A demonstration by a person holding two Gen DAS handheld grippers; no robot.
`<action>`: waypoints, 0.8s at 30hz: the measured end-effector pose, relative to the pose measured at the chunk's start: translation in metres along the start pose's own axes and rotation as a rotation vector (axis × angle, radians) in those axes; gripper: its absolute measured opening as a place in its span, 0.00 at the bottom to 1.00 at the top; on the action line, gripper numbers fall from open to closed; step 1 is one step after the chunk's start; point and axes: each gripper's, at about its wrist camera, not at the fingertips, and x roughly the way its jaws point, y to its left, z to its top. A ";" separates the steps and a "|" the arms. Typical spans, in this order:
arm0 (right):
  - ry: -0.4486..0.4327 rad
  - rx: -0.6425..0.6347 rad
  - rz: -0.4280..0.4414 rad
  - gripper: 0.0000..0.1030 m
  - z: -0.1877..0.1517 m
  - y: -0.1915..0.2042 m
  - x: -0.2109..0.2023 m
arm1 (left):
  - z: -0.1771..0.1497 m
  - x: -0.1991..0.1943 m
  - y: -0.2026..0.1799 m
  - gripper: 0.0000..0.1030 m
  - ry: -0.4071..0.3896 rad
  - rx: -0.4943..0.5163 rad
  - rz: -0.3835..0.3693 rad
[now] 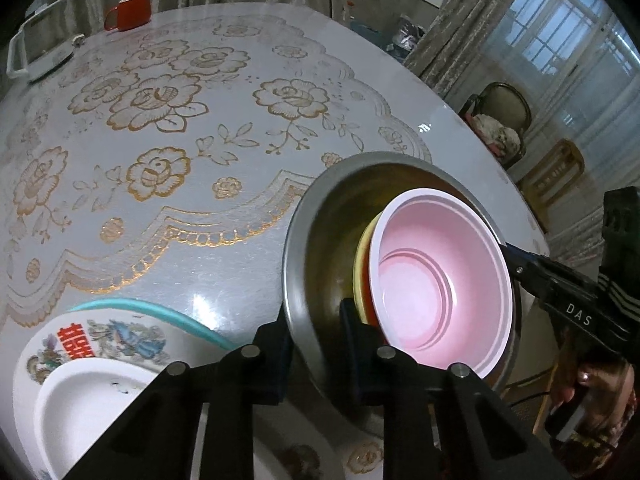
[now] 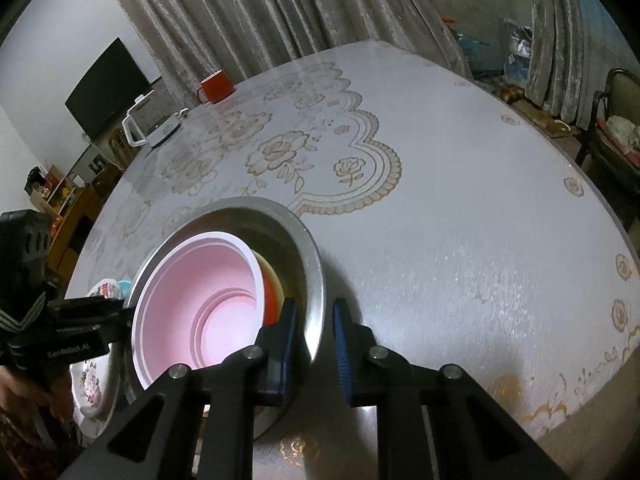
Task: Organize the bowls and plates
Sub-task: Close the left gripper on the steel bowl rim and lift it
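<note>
1. At the near edge of the table (image 1: 224, 272), a metal bowl (image 1: 316, 248) is held tilted, its opening facing both cameras.
2. Inside the metal bowl sits a pink bowl (image 1: 440, 280); behind it, at 9 o'clock in the left wrist view, the edges of a yellow bowl (image 1: 362, 256) and a red bowl (image 1: 370, 318) show.
3. Left gripper (image 1: 316, 344): its fingers straddle the metal bowl's rim at 6 o'clock, one outside and one inside, closed on the rim.
4. Right gripper (image 2: 314, 340): its fingers straddle the opposite side of the same rim, gripping it; this gripper appears at 3 o'clock in the left wrist view.
5. At 8 o'clock in the left wrist view, a white plate (image 1: 84, 408) lies on a patterned plate (image 1: 120, 340) with a teal rim.
6. At 11 o'clock, far across the table, stand a red mug (image 1: 130, 12) and a white kettle base (image 1: 40, 56).
</note>
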 end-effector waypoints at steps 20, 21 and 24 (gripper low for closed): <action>0.015 0.049 0.023 0.16 0.001 -0.011 0.004 | -0.011 -0.007 -0.006 0.21 -0.010 -0.013 -0.017; 0.018 0.051 0.022 0.16 0.001 -0.010 0.004 | -0.012 -0.008 -0.006 0.21 -0.012 -0.011 -0.014; 0.023 0.043 0.016 0.16 0.000 -0.010 0.004 | -0.014 -0.008 -0.006 0.21 -0.019 -0.018 -0.017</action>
